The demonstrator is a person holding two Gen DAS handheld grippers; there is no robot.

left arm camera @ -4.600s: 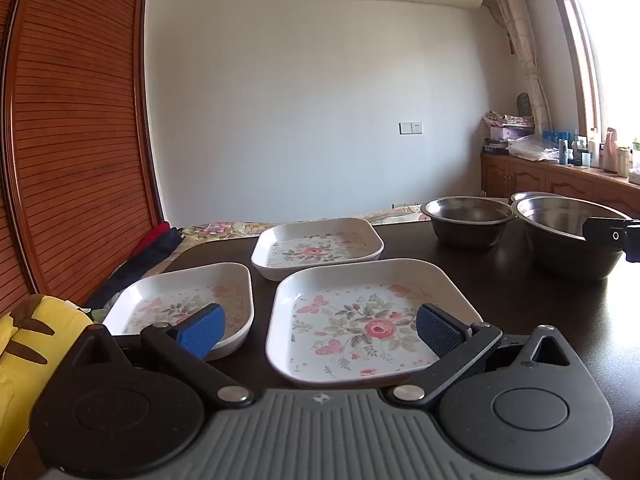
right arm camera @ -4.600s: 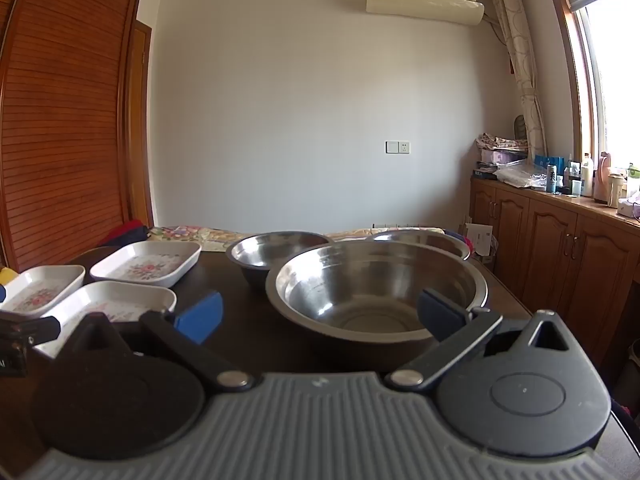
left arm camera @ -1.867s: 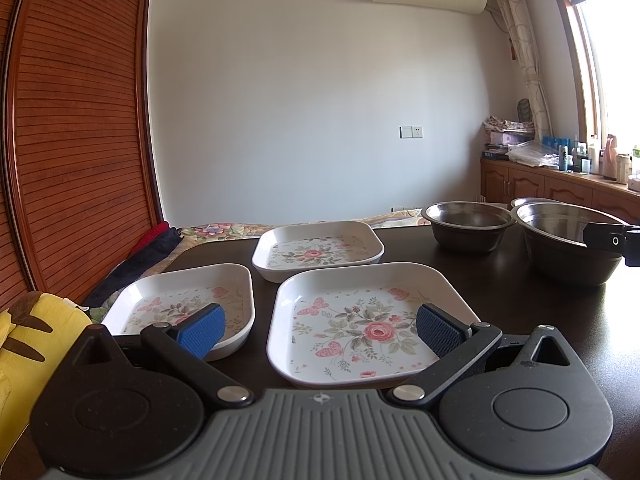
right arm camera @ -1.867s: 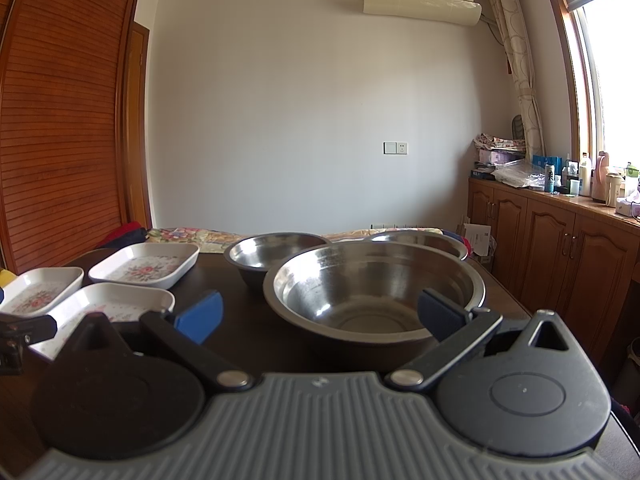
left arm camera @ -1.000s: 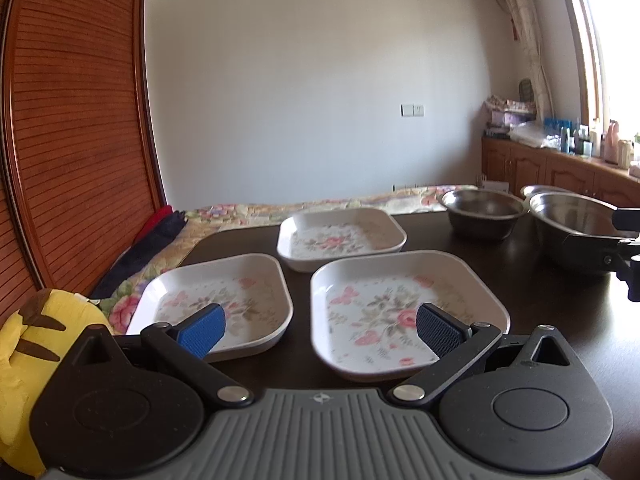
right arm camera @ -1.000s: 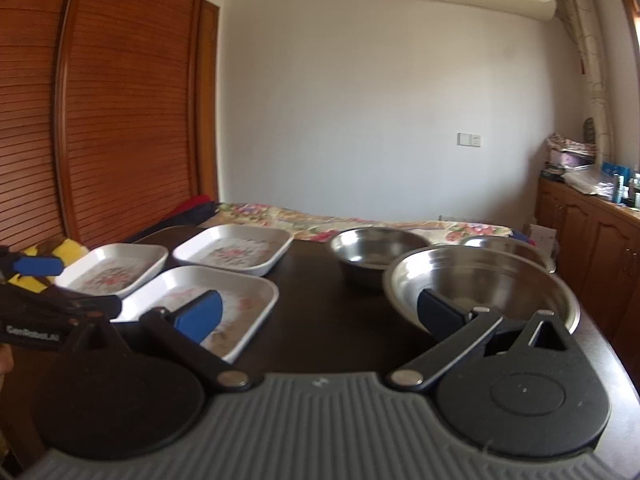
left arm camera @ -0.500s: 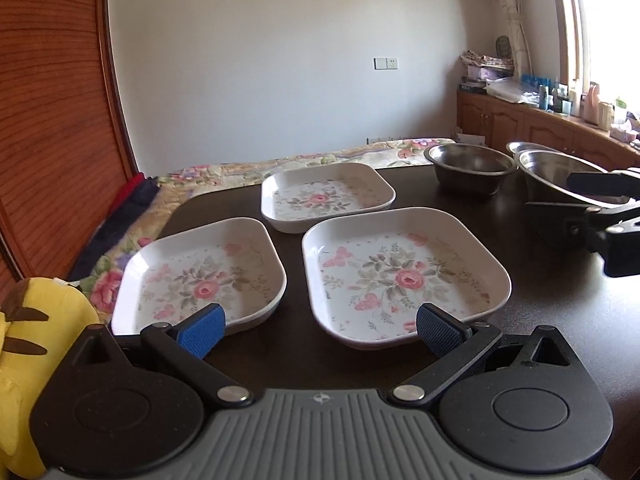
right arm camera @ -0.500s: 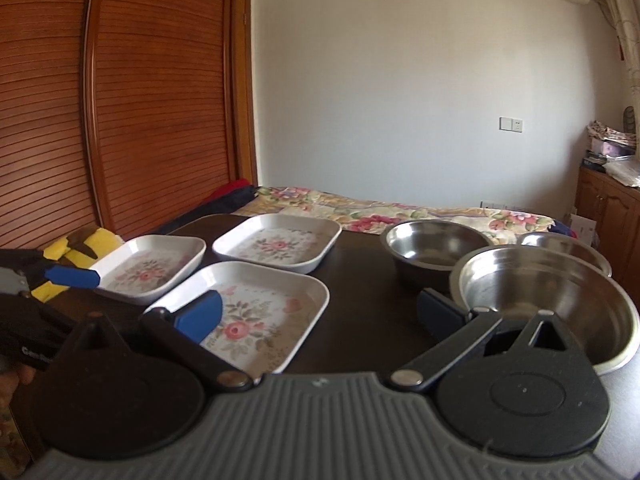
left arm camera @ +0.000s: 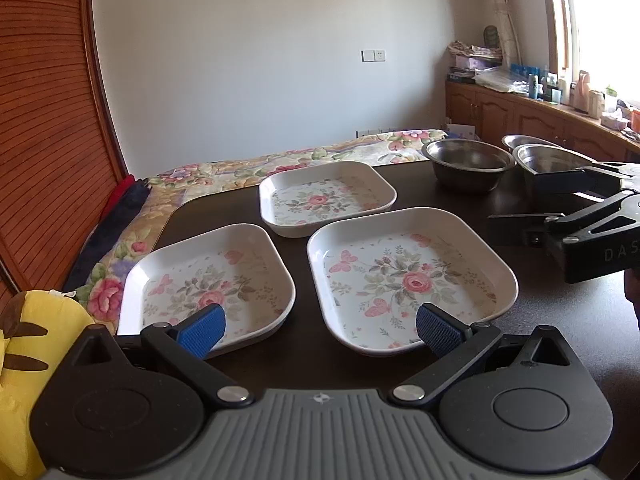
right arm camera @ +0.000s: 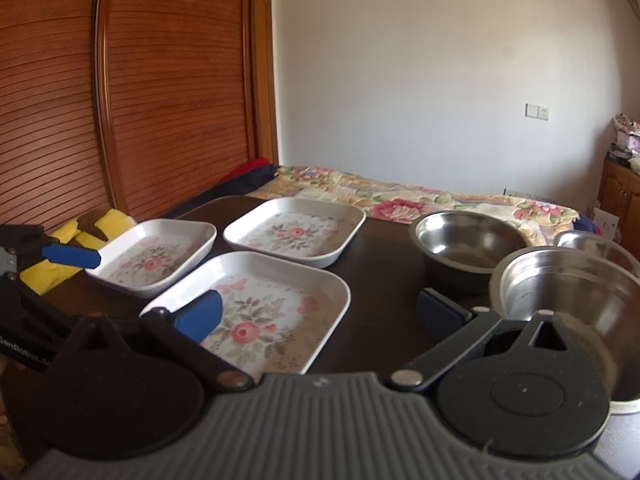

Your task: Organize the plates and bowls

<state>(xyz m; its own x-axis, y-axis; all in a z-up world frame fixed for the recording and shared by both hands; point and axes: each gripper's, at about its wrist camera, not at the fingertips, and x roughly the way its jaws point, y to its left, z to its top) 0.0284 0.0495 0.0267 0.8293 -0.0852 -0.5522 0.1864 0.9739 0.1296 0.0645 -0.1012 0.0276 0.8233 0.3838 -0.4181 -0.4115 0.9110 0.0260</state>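
Both jaws open, empty. Left gripper (left arm camera: 320,330) nearest: large white floral square plate (left arm camera: 408,280) ahead-right, smaller floral plate (left arm camera: 208,280) ahead-left. Right gripper (right arm camera: 320,316) between plate and steel bowl (right arm camera: 568,292)

1. The right tool (right arm camera: 318,314) hangs with its jaws spread wide over the dark counter (right arm camera: 384,292).
2. Three floral plates (right arm camera: 264,312) lie left; steel bowls (right arm camera: 468,246) stand right.
3. The left tool (right arm camera: 72,256) shows at the left edge, beside the far-left plate.

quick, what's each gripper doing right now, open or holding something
Left gripper: open, holding nothing, above the near edges of two floral plates.
Right gripper: open, holding nothing.
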